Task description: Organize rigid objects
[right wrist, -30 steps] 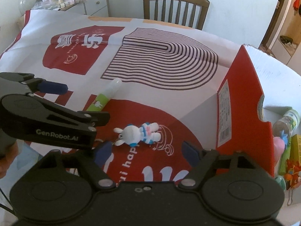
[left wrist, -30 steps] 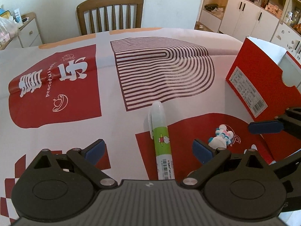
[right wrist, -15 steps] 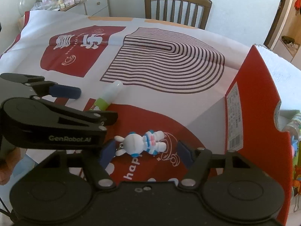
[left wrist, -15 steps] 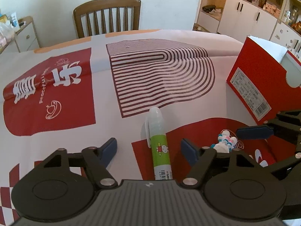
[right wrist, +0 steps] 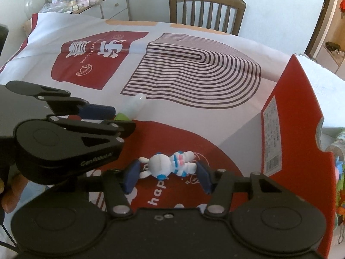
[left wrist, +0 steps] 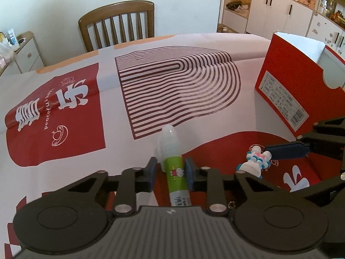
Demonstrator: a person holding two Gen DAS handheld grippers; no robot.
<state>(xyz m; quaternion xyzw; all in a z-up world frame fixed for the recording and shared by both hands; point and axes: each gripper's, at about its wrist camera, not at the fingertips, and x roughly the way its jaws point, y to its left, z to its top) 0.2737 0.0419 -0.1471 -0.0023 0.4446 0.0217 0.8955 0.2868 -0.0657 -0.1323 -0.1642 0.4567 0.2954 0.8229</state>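
Note:
A green glue stick with a clear cap point(left wrist: 174, 168) lies on the red and white tablecloth. My left gripper point(left wrist: 170, 170) has its jaws closed almost onto the stick's green body; a thin gap shows on the left side. A small white rabbit figure point(right wrist: 170, 165) lies on its side. My right gripper point(right wrist: 168, 174) straddles it, jaws partly closed, pads close to its ends. The rabbit also shows in the left wrist view point(left wrist: 255, 161). The glue stick's cap shows in the right wrist view point(right wrist: 134, 105).
A red open shoebox point(left wrist: 286, 88) stands at the right, with toys and a bottle inside point(right wrist: 338, 142). A wooden chair point(left wrist: 117, 24) stands at the table's far edge. A drawer unit point(right wrist: 107, 6) with bags is at the far left.
Both grippers moved forward and down. The left jaws closed in around the glue stick. The right jaws narrowed around the rabbit figure.

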